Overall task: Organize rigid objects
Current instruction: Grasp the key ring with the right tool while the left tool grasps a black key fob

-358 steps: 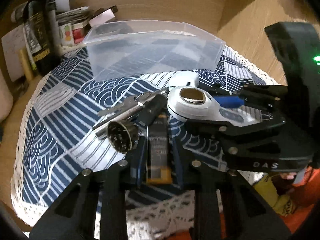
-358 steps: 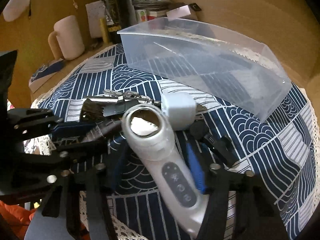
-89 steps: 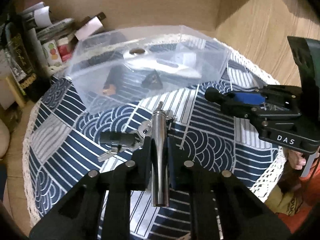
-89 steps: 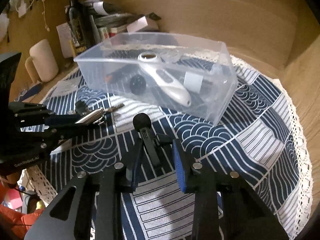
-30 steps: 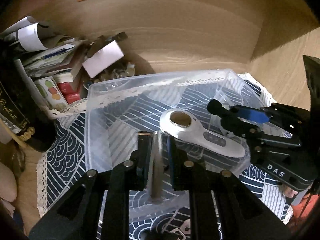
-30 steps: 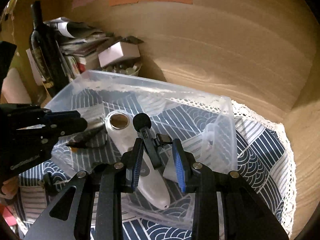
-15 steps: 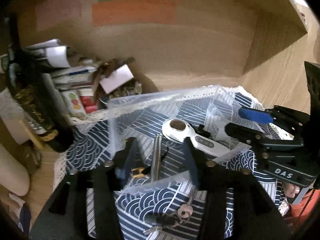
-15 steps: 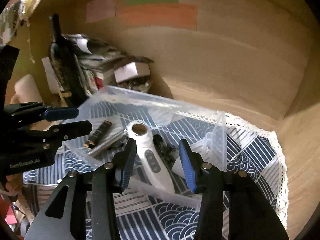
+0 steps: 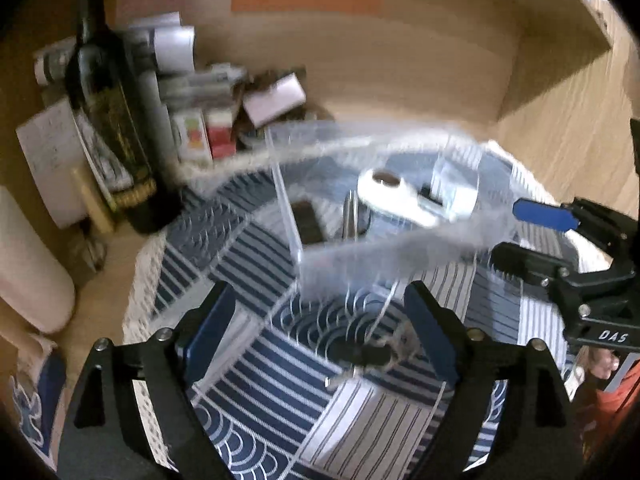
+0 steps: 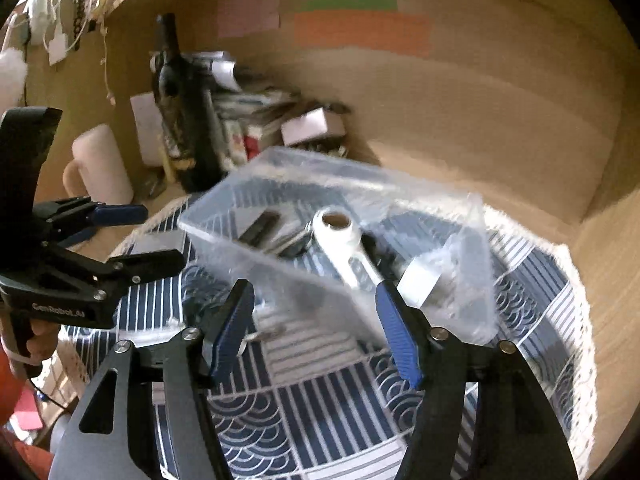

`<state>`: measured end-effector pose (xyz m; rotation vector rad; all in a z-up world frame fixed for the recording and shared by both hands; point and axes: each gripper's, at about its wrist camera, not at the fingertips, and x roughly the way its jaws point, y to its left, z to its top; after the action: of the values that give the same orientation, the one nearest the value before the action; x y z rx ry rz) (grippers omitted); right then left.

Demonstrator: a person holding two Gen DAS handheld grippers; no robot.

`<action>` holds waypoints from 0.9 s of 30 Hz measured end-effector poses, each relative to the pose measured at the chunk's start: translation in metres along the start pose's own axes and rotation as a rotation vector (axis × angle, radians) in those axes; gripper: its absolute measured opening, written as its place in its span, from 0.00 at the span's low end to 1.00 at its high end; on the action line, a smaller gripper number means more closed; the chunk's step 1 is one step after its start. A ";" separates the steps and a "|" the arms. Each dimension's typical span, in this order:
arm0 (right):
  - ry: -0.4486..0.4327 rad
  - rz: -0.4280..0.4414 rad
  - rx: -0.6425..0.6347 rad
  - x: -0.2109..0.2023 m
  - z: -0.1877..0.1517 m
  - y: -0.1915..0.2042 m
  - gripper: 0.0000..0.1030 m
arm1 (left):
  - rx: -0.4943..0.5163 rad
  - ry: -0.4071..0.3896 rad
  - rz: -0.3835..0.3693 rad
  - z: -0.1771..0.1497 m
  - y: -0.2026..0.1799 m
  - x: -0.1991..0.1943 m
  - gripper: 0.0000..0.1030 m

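A clear plastic bin (image 9: 400, 248) (image 10: 288, 264) stands on the blue patterned cloth. In it lie a white handheld device (image 9: 394, 196) (image 10: 344, 248), a silver metal tube (image 9: 350, 216), a dark flat bar (image 9: 306, 220) (image 10: 260, 226) and a small white block (image 10: 418, 280). A bunch of keys (image 9: 376, 354) lies on the cloth in front of the bin, between my left gripper's fingers. My left gripper (image 9: 320, 332) is open and empty. My right gripper (image 10: 316, 328) is open and empty, just before the bin's near wall.
A dark wine bottle (image 9: 112, 120) (image 10: 184, 120), stacked boxes and papers (image 9: 224, 120) and a pink mug (image 10: 100, 172) stand at the back left. Wooden walls close the back and right. The cloth's lace edge (image 10: 580, 320) marks the table rim.
Both grippers have opened wider and pulled back from over the bin. The tube and the black object they held now lie in the bin.
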<state>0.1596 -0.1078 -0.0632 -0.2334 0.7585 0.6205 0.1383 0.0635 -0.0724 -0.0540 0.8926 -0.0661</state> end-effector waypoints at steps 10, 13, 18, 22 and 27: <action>0.128 0.042 -0.002 0.026 -0.027 0.012 0.58 | 0.031 0.144 -0.071 -0.031 -0.013 0.034 0.71; 0.166 0.065 -0.023 0.035 -0.032 0.019 0.58 | 0.052 0.160 -0.081 -0.035 -0.018 0.039 0.50; 0.206 0.082 -0.058 0.047 -0.033 0.031 0.58 | 0.068 0.132 -0.071 -0.043 -0.018 0.032 0.42; 0.234 0.080 -0.104 0.058 -0.030 0.042 0.58 | 0.044 0.092 -0.060 -0.044 -0.005 0.019 0.42; 0.255 0.054 -0.131 0.074 -0.022 0.046 0.67 | 0.006 0.046 -0.057 -0.043 0.013 0.001 0.42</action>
<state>0.1607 -0.0475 -0.1304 -0.4195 0.9732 0.7003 0.1061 0.0755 -0.1015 -0.0721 0.9372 -0.1237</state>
